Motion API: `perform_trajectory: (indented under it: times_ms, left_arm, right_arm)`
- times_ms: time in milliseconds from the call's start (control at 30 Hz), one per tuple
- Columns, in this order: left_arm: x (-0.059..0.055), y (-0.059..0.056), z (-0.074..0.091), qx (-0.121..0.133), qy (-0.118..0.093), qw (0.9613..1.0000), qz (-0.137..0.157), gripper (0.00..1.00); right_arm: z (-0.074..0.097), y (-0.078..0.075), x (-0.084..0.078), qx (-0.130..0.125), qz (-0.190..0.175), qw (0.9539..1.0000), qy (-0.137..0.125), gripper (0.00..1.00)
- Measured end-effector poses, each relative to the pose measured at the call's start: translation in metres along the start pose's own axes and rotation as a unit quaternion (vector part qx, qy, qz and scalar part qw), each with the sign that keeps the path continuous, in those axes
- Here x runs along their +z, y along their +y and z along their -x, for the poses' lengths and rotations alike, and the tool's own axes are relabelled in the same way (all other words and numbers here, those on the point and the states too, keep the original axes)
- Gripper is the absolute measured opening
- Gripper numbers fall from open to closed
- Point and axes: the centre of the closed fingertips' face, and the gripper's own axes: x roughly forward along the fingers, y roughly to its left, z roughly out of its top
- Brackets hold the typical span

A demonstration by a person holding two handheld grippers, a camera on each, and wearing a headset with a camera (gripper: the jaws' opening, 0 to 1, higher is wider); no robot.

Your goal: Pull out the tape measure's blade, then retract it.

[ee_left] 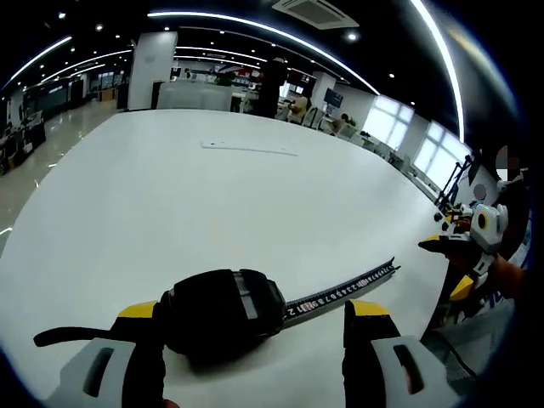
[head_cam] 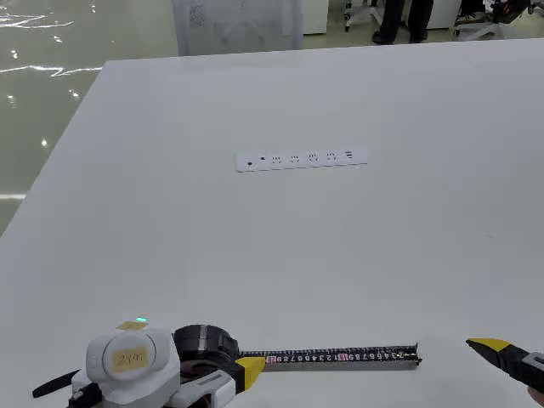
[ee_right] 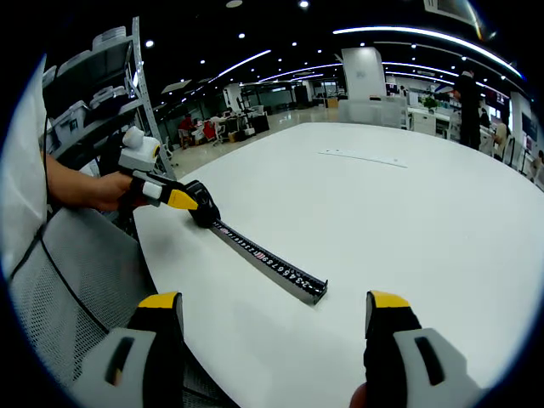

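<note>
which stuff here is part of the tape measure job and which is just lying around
Job: tape measure; its pulled-out blade; left gripper, open, straddling the tape measure; right gripper, open, near the blade's tip.
Lying about: power strip, on the table.

left tongs [ee_left: 253, 308] spread wide, right tongs [ee_right: 274, 299] likewise parted

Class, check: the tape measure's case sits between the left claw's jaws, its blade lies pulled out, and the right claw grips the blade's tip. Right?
No: the right claw is open, apart from the blade's tip, as the right gripper view shows. The rest holds.
</note>
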Motion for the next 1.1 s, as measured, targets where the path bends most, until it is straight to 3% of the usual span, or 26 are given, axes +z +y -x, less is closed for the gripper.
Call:
perform_trajectory:
  times_ms: [533,1100]
  left_arm:
    - [0.001,0.008,-0.006,0.048,-0.026,0.9984,0.014,0.81]
    - [0.001,0.013,-0.002,0.06,-0.04,0.9971,0.025,0.76]
  right_arm:
    - [-0.018,-0.001,-0.006,0.015,0.025,0.9995,0.014,0.87]
    - [-0.023,-0.002,-0.002,0.019,0.026,0.9994,0.01,0.86]
